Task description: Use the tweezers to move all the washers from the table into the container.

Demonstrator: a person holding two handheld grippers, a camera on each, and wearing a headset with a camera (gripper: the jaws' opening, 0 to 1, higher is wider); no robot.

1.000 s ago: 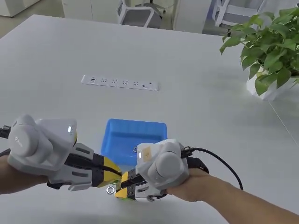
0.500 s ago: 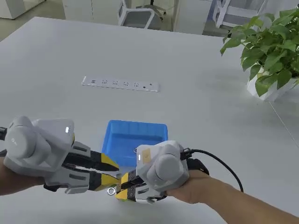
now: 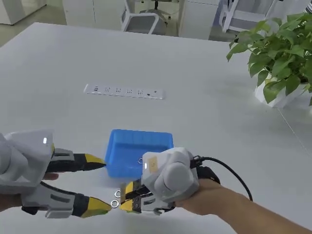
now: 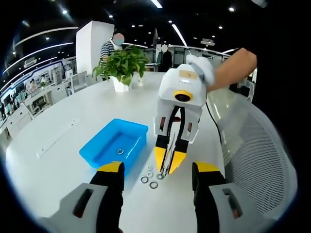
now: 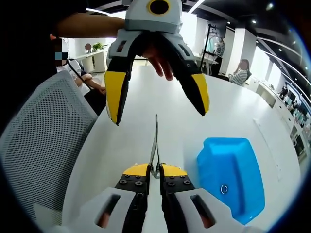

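Head view, nearest: left hand-held gripper (image 3: 103, 186) released, jaws spread wide over the surface (image 3: 209, 117).
Right hand-held gripper (image 5: 154, 171): clenched on the tweezers (image 5: 155, 141), pointing toward the left one.
Loose washers (image 4: 153, 185): on the surface by the tweezers' tips.
Container (image 3: 141, 132): blue, just beyond them, one washer (image 5: 224, 189) inside.
Far: power strip (image 3: 122, 91) mid-surface, potted plant (image 3: 278, 53) at the right edge.

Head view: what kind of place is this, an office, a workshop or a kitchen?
Most likely an open-plan office or meeting area: a large white table with a power strip lying on it, a potted plant near its edge, and office chairs beyond the far side.
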